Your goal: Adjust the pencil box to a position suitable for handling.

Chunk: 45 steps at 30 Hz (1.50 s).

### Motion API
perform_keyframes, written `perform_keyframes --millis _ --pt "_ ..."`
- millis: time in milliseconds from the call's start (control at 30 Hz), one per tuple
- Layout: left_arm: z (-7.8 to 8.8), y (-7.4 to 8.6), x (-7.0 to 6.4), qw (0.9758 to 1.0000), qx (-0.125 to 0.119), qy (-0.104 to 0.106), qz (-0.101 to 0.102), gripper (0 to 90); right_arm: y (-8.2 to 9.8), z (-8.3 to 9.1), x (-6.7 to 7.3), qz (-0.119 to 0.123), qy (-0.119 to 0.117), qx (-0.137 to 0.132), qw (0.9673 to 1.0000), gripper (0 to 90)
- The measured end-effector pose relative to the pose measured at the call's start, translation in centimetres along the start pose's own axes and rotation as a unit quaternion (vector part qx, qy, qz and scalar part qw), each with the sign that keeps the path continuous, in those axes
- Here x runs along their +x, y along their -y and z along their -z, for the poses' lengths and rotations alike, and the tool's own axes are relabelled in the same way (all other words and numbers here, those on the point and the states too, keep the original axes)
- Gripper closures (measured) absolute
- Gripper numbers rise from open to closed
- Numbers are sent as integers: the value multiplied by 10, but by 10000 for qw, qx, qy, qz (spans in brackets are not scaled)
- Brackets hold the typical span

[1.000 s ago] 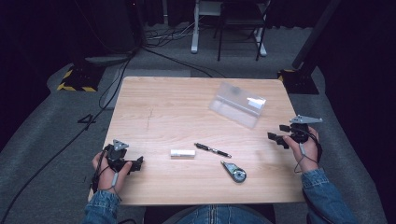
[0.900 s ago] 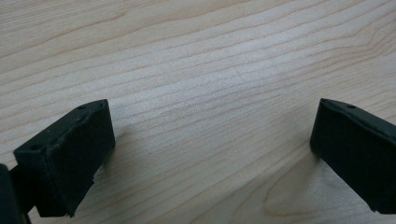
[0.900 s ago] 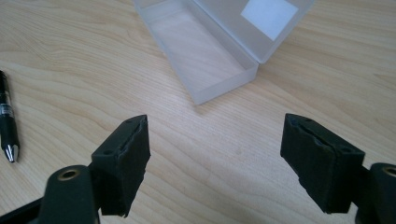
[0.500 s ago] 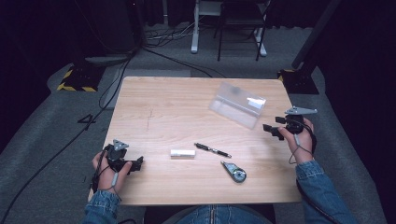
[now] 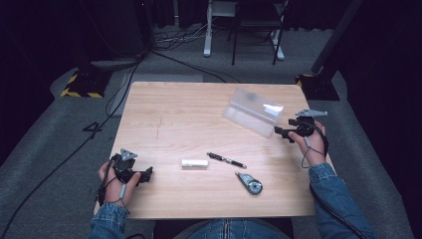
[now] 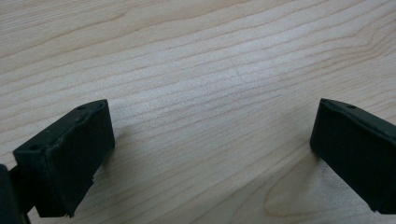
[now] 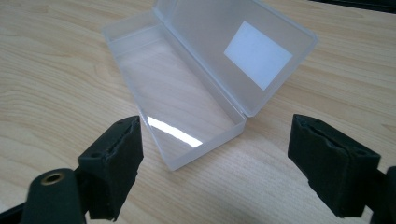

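A clear plastic box lies open on the table's right half, its lid raised and bearing a white label. My right gripper hovers just right of the box, pointing at its near end. Its jaws have just been opening and stand wide, gripping nothing; in the right gripper view the box's end lies just ahead of them. My left gripper rests at the table's front left. In the left gripper view it is open over bare wood.
On the wooden table, a white stick-shaped object, a black pen and a small dark gadget with a round dial lie near the front middle. Cables and a chair stand on the floor beyond.
My right gripper has moved left and away from me, closer to the clear box. The left hand has stayed put.
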<state>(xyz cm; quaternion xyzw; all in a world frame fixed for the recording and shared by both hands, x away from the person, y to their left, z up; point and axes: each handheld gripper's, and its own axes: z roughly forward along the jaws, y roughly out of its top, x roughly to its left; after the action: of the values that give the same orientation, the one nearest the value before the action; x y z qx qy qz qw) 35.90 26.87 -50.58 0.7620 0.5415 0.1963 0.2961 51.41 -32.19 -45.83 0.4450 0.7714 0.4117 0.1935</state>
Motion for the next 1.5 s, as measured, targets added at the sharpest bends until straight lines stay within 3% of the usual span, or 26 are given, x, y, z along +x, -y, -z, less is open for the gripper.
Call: perform_keyframes --millis 433,667,1200,1500 --pt "0 0 0 10000 0 -2 6 0 5 -26 -1 -173 202 -16 9996 239" --pt "0 0 0 10000 0 -2 6 0 10 -38 0 -28 278 121 9995 270" --pt "0 0 0 10000 -1 -3 7 0 16 -45 -2 -16 290 191 9994 307" --pt "0 0 0 10000 -1 -3 7 0 17 -48 2 129 218 322 9992 346"
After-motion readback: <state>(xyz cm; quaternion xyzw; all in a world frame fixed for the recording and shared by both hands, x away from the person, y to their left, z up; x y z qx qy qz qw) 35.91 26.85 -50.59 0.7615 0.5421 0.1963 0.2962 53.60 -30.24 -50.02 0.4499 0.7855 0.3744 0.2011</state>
